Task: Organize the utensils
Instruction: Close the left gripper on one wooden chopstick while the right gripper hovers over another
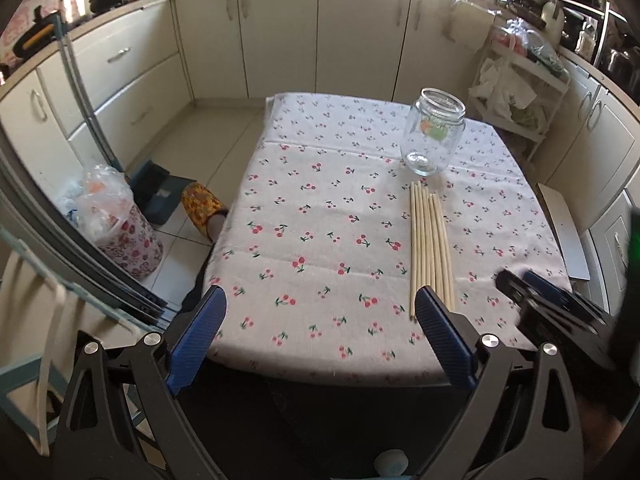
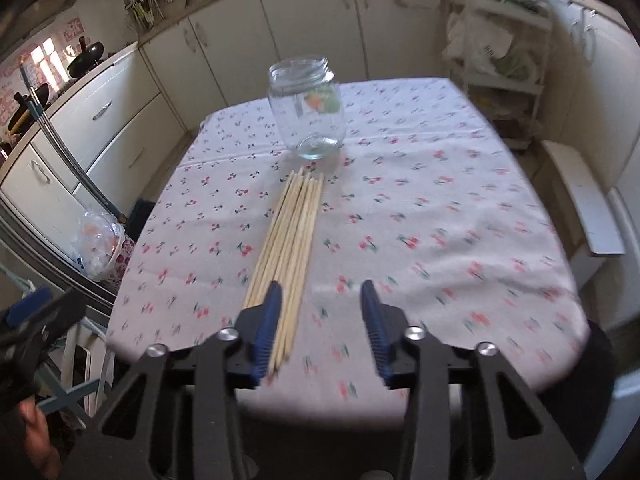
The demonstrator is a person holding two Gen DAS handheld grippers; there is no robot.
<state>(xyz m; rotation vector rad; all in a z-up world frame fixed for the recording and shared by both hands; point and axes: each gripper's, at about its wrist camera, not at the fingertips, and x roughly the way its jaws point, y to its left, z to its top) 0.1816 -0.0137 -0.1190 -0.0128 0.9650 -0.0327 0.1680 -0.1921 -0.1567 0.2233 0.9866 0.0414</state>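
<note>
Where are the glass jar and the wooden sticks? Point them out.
glass jar (image 2: 310, 116), right wrist view, on its clear belly.
wooden sticks (image 1: 430, 248), left wrist view, on the middle of the bundle.

Daylight, fairly bright, coming from windows at the far counter; both views blow out along the top edge. Soft, weak shadows only. Small glare spots on the clear glass jar (image 1: 435, 132) (image 2: 308, 106).

Left wrist view is mostly sharp: cherries on the white cherry-print tablecloth (image 1: 320, 208) read crisply, and so does the bundle of pale wooden skewers (image 1: 430, 248). The black-and-blue gripper at its right edge (image 1: 532, 284) is smeared.

Right wrist view is motion-blurred overall, worst on the cloth's right half (image 2: 460, 248); the skewers (image 2: 292, 232) stay readable.

Heavy fisheye bending: cream cabinet fronts (image 1: 280, 32) curve, corners vignette to black.
</note>
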